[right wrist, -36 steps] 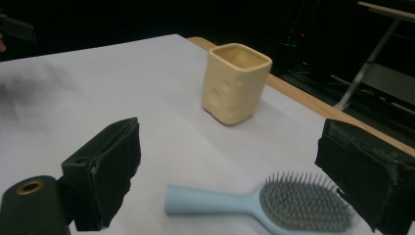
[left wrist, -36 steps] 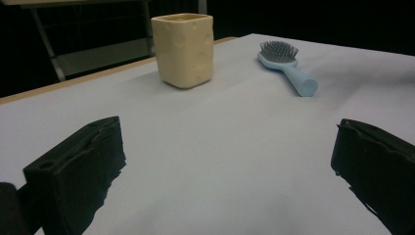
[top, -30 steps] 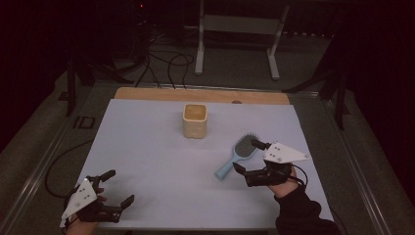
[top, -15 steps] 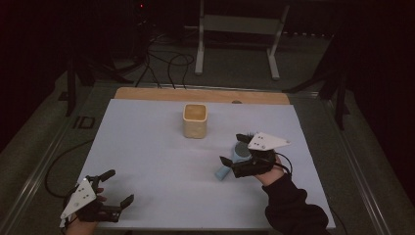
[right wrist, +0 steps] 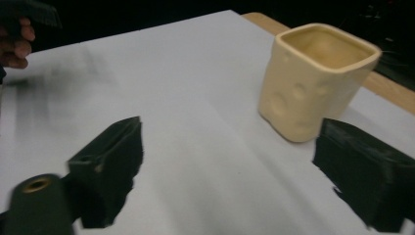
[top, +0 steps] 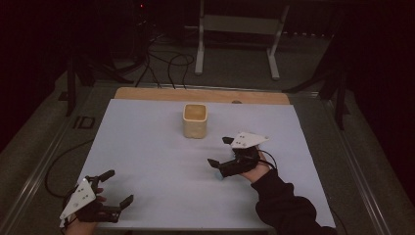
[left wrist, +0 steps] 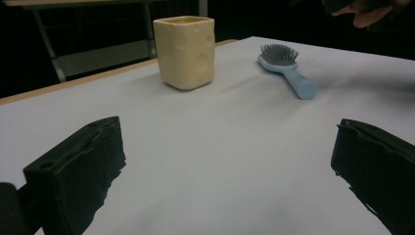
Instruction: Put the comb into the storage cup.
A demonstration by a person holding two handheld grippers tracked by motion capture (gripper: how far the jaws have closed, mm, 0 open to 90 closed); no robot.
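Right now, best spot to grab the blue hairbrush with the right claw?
Take the hairbrush by its handle, near the rounded free end. It lies flat with the bristles up, so the slim handle should fit between the jaws where the wide bristled head would not. Come down from above, jaws straddling the handle crosswise. The right claw is open.

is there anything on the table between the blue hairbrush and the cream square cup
Nothing visible. In the left gripper view the light blue plastic hairbrush lies flat beside the cream square ceramic cup, with just bare white table cover between them. In the high view the right gripper hangs over the brush's spot, its jaws open.
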